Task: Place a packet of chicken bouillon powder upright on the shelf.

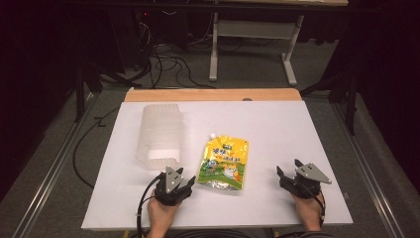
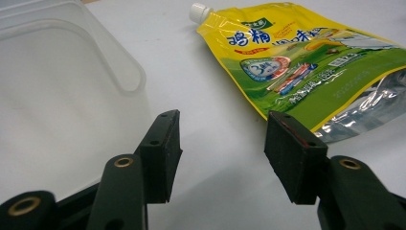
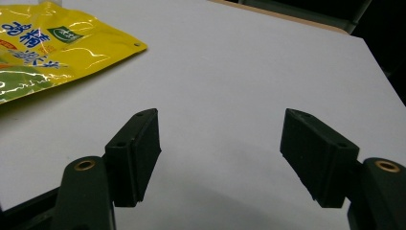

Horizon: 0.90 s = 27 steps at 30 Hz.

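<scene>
Both grippers sat low at the near edge of the white table [image 1: 277, 124], one per hand. Left gripper [image 1: 179, 184] was spread, nothing btwn the jaws; in the left gripper view its black pads [image 2: 163, 153] framed bare tabletop. Right gripper [image 1: 289, 174] was spread wider, also holding nothing, w/ plain white surface btwn its pads [image 3: 136, 153] in the right gripper view.

Yellow-green spout pouch [image 1: 224, 163] lay flat near table centre, white cap [image 1: 212, 135] pointing away from the person, silver bottom edge toward them. It sat btwn the two grippers, just beside the left one's jaw tips and well apart from the right.

Clear plastic container [image 1: 161, 134] stood left of the pouch, near it but not touching, just ahead of the left gripper. In the left gripper view its rim [image 2: 119, 62] curved past the left jaw.
</scene>
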Each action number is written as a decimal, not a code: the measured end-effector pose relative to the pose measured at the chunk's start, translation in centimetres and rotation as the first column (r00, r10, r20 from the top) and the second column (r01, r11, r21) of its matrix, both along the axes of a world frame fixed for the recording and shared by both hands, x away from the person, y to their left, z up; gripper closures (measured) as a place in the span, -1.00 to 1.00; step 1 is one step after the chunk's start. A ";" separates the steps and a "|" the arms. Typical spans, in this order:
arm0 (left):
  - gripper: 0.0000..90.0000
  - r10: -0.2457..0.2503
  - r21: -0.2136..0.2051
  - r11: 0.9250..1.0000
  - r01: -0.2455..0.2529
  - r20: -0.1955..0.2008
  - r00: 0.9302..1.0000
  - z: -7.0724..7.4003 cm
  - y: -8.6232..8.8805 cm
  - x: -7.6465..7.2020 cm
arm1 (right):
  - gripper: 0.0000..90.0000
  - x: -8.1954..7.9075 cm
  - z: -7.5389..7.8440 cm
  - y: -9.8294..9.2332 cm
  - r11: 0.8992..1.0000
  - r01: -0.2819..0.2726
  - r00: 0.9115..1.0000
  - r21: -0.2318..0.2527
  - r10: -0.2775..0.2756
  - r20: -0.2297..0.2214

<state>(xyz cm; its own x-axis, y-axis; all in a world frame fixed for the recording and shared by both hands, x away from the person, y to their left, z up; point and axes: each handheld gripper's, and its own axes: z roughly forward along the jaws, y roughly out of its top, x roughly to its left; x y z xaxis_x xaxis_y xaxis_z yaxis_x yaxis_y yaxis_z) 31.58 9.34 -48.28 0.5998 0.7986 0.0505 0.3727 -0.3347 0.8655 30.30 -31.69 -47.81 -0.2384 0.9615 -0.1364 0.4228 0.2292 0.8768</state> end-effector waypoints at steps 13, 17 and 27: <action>-0.01 0.008 -0.018 1.000 -0.008 -0.009 1.000 0.0 0.2 0.1 | -0.32 0.0 0.0 0.1 1.000 -0.002 1.000 -0.004 0.002 -0.004; -0.02 0.008 -0.019 1.000 -0.009 -0.011 1.000 0.0 0.2 0.1 | -0.32 0.0 0.0 0.1 1.000 0.000 1.000 -0.006 0.000 -0.004; -0.07 0.008 -0.022 1.000 -0.008 -0.015 1.000 0.0 0.2 0.1 | -0.32 0.0 0.0 0.1 1.000 -0.005 1.000 -0.009 0.005 -0.003</action>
<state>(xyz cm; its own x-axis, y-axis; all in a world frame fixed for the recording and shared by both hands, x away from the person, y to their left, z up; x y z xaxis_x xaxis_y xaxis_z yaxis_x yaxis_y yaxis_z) 31.71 9.58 -48.28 0.5940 0.8041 0.0234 0.3885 -0.3123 0.8669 30.31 -31.61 -47.82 -0.2439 0.9589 -0.1448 0.4237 0.2397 0.8735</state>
